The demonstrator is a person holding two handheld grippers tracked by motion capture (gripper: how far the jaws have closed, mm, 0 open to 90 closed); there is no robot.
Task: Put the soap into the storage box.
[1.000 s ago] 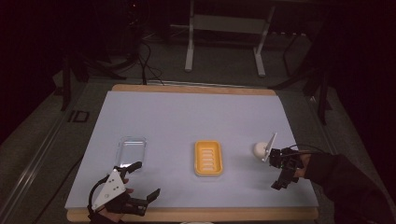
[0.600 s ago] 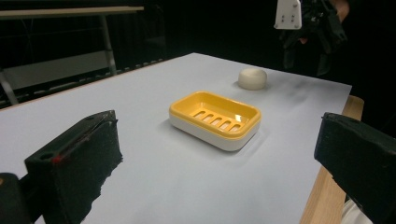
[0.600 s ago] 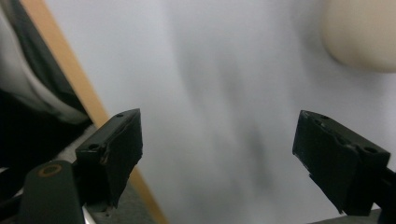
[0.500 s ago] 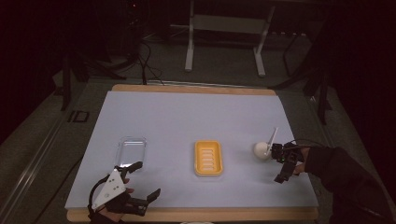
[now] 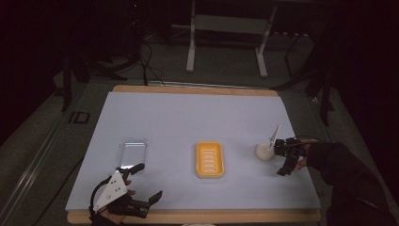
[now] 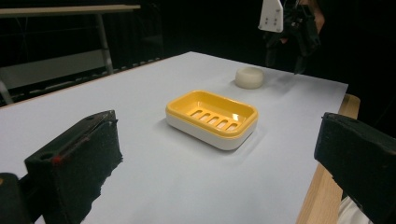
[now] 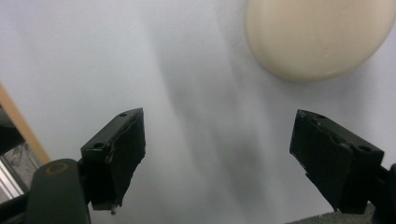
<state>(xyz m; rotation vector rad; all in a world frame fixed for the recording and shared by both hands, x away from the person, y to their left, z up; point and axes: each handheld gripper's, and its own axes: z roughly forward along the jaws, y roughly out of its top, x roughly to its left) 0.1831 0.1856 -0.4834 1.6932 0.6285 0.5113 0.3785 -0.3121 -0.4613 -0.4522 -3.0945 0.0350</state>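
The clear lid is faint against the pale desk, its edges hard to trace, and the soap bar is cut off at the top edge of the right gripper view. The yellow soap dish sits empty at the desk's centre, with the bar at its 3 o'clock, well apart. The right tongs hang tilted just beside the bar, jaws wide, gripping nothing. The left tongs rest at 7 o'clock, jaws wide and empty.
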